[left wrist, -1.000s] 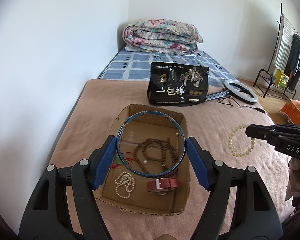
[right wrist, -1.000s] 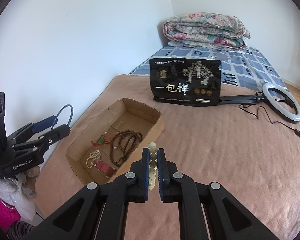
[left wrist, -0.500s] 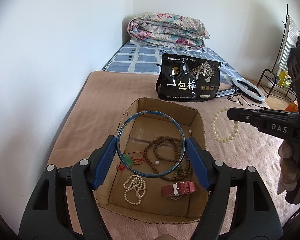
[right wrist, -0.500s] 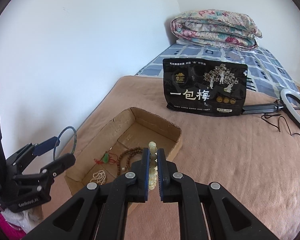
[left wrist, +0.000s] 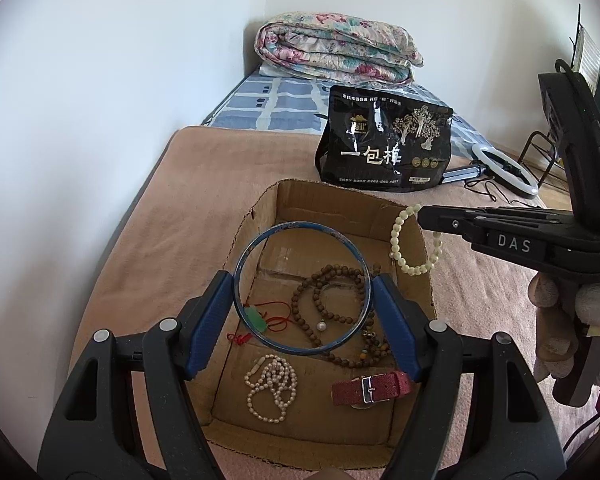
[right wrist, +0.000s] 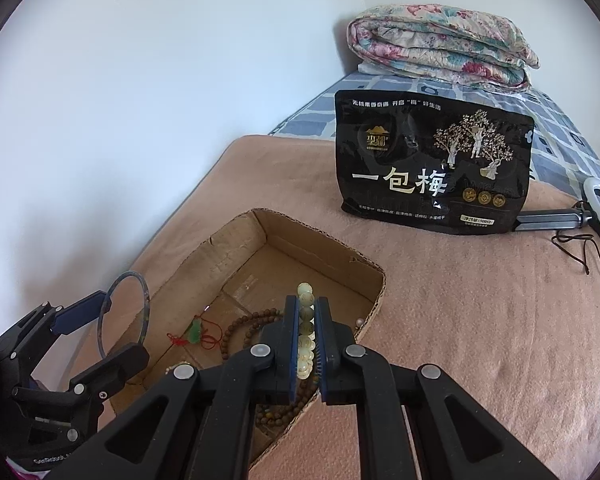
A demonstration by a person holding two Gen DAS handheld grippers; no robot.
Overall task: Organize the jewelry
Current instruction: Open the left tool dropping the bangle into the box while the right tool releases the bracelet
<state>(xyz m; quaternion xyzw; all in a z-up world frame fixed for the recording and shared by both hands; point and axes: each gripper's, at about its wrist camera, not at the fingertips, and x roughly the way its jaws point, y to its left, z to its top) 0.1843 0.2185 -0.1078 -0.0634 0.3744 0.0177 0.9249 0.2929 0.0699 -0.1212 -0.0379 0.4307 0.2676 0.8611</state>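
Observation:
A shallow cardboard box (left wrist: 422,256) (right wrist: 240,232) lies on the bed. In it are a brown bead necklace (left wrist: 328,300), a white pearl strand (left wrist: 270,386), a green pendant on red cord (left wrist: 256,318) and a red watch strap (left wrist: 370,388). My left gripper (left wrist: 302,288) (right wrist: 116,320) is shut on a blue bangle (left wrist: 260,244) (right wrist: 143,300), held above the box. My right gripper (right wrist: 306,306) (left wrist: 424,216) is shut on a pale green bead bracelet (left wrist: 398,248) (right wrist: 305,292), which hangs over the box's right wall.
A black snack bag (left wrist: 384,148) (right wrist: 432,168) stands behind the box on the tan blanket (left wrist: 204,184). A folded floral quilt (left wrist: 336,46) lies at the bed's head. A ring light (left wrist: 504,168) with its cable lies at the right. The wall runs along the left.
My right gripper has carried the bead bracelet leftward from over the blanket to over the box's right wall. The left gripper keeps the bangle and has shifted slightly relative to the box.

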